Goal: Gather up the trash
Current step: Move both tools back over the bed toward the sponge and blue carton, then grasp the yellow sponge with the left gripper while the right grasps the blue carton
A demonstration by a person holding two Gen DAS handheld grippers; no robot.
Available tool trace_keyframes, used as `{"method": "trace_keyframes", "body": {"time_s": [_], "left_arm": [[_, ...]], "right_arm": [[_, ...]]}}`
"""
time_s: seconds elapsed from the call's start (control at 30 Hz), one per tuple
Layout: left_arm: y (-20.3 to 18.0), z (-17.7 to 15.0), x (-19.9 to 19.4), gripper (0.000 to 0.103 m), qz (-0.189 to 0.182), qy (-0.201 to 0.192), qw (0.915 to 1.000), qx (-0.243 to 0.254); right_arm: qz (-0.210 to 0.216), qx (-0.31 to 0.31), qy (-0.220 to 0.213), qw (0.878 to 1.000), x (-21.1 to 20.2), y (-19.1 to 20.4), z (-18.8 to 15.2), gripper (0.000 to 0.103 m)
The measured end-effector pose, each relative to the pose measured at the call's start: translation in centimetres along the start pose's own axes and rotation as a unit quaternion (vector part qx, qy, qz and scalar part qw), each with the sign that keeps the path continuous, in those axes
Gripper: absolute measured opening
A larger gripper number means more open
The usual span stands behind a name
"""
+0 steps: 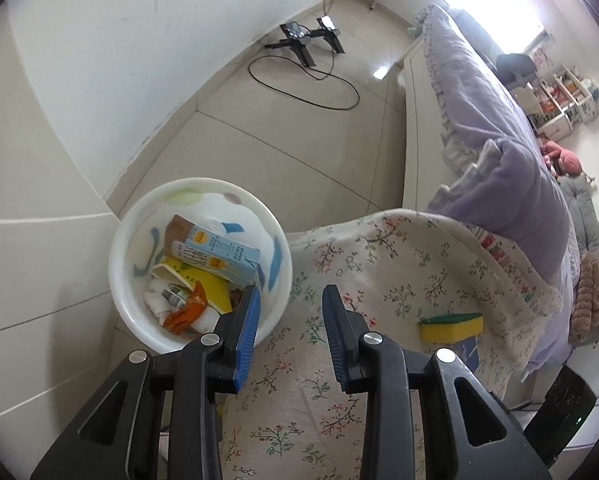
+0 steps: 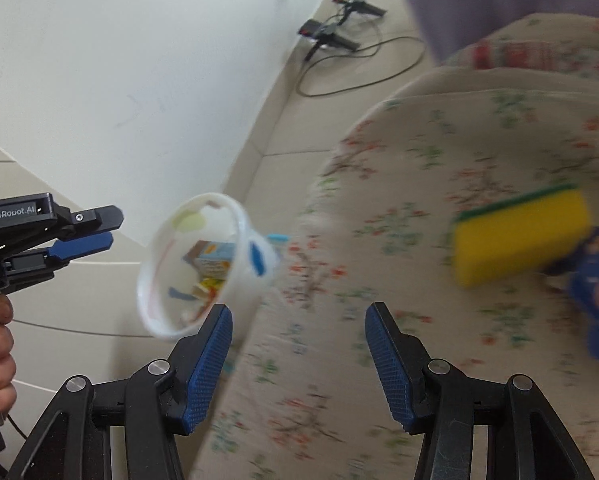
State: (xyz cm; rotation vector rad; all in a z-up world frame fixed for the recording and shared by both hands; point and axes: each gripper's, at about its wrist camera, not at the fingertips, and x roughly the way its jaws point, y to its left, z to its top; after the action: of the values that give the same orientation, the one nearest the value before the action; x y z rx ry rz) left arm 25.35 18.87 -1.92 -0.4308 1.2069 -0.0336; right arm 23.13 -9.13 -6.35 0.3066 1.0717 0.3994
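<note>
I hold both grippers, left and right, jaws open and empty; bin at ten o'clock, sponge at two, likely next.

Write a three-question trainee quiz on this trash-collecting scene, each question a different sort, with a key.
1. True or false: the left gripper holds a piece of trash.
2. Which lies inside the white bin?
A. a yellow sponge
B. a light blue carton
C. a black cable
3. Fill in: the yellow sponge lies on the ______ cloth.

Key
1. False: its jaws stand apart with nothing between them. The right gripper is empty too.
2. B: the light blue carton rests on other wrappers in the bin.
3. Floral.
</note>
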Motion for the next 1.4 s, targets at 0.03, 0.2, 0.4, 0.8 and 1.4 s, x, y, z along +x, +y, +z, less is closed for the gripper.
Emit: {"method": "trace_keyframes", "body": {"time_s": [0.03, 0.2, 0.4, 0.8, 1.4], "left_arm": [[-1.1, -0.3, 0.4, 0.037, -0.001, 0.008, 0.9998, 0.018], [-6.5, -1.9, 1.5, 0.056, -0.012, 0.016, 0.9952, 0.096], [-12.3, -3.9, 2.6, 0.063, 0.001, 0.008, 0.983, 0.183], [-22.8, -9.2, 8.4, 0.066, 0.055, 0.024, 0.9197, 0.388], [-23.5, -7.3, 13.4, 0.058, 0.027, 0.052, 0.932, 0.358]], "right_arm": [[-0.009, 0.001, -0.002, 1.0, -0.8, -1.0, 0.1, 0.061], [-0.081, -0.042, 0.005, 0.996, -4.0, -5.6, 0.2, 0.063], [-0.148, -0.075, 0.022, 0.986, -4.3, -10.9, -2.2, 0.064], [-0.244, -0.233, 0.056, 0.94, 0.8, -9.2, -4.0, 0.067], [-0.208, -0.164, 0.034, 0.964, -3.0, -11.7, -3.9, 0.003]]}}
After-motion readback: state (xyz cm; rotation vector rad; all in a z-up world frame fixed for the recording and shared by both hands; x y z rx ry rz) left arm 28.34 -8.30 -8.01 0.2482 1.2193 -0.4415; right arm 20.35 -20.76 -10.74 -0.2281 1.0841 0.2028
